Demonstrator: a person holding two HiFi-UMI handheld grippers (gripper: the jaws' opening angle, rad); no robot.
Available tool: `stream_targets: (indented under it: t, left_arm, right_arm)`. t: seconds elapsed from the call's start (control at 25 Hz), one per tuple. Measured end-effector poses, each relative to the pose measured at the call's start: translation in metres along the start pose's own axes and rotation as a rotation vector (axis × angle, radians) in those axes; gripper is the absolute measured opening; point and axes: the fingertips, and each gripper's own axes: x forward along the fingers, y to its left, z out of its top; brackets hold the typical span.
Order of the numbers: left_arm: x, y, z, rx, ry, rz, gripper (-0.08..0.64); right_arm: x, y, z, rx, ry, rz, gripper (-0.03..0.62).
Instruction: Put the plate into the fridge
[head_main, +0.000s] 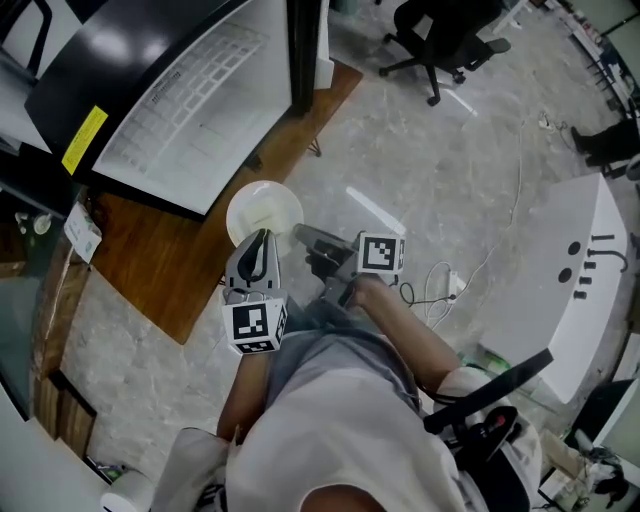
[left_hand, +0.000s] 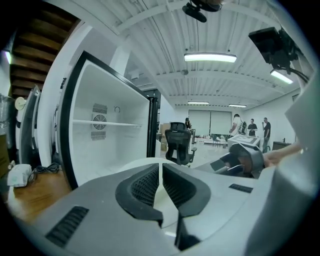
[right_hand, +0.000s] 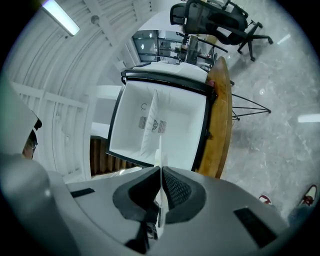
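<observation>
The left tongs (left_hand: 160, 170) and right tongs (right_hand: 160, 174) each clamp the plate (head_main: 262, 208) by its rim, just before the open fridge (head_main: 190, 120). Uneven pull could twist it loose, or its edge might clip the fridge frame.

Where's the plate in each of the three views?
Head view: the plate is left of centre, at the tips of the left gripper and right gripper.
Left gripper view: low centre, white surface pinched between the jaws.
Right gripper view: low centre, a thin edge-on sliver between the jaws.
Shared landmark: the open fridge, white inside, beyond the plate.
</observation>
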Motion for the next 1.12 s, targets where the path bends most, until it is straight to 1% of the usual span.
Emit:
stream_targets:
  t: [0.12, 0.28, 0.48, 0.6, 0.72, 0.84, 0.92, 1.0, 1.12]
  left_arm:
    - [0.014, -0.009, 0.012, -0.002, -0.007, 0.013, 0.037]
    - [0.028, 0.004, 0.034, -0.007, -0.026, 0.056, 0.037]
    - [0.069, 0.038, 0.054, -0.023, -0.068, 0.118, 0.037]
    - [0.094, 0.07, 0.071, -0.02, -0.09, 0.164, 0.037]
    - [0.11, 0.099, 0.088, -0.037, -0.095, 0.216, 0.037]
    - [0.128, 0.12, 0.113, -0.053, -0.112, 0.258, 0.037]
    - [0.136, 0.133, 0.128, -0.067, -0.112, 0.278, 0.035]
    - [0.136, 0.142, 0.144, -0.071, -0.13, 0.307, 0.035]
    - [0.128, 0.151, 0.169, -0.073, -0.183, 0.389, 0.031]
  right_arm:
    - [-0.005, 0.01, 0.024, -0.025, 0.005, 0.017, 0.024]
    - [0.005, 0.029, 0.052, -0.019, 0.011, 0.06, 0.025]
    - [0.037, 0.03, 0.093, -0.022, 0.059, 0.109, 0.025]
    - [0.067, 0.032, 0.12, -0.02, 0.098, 0.134, 0.025]
    - [0.09, 0.034, 0.141, -0.009, 0.133, 0.136, 0.025]
    - [0.109, 0.035, 0.175, 0.002, 0.151, 0.135, 0.025]
    - [0.122, 0.043, 0.197, -0.01, 0.154, 0.144, 0.025]
    - [0.13, 0.057, 0.213, -0.019, 0.163, 0.172, 0.025]
    - [0.136, 0.08, 0.231, -0.01, 0.18, 0.233, 0.025]
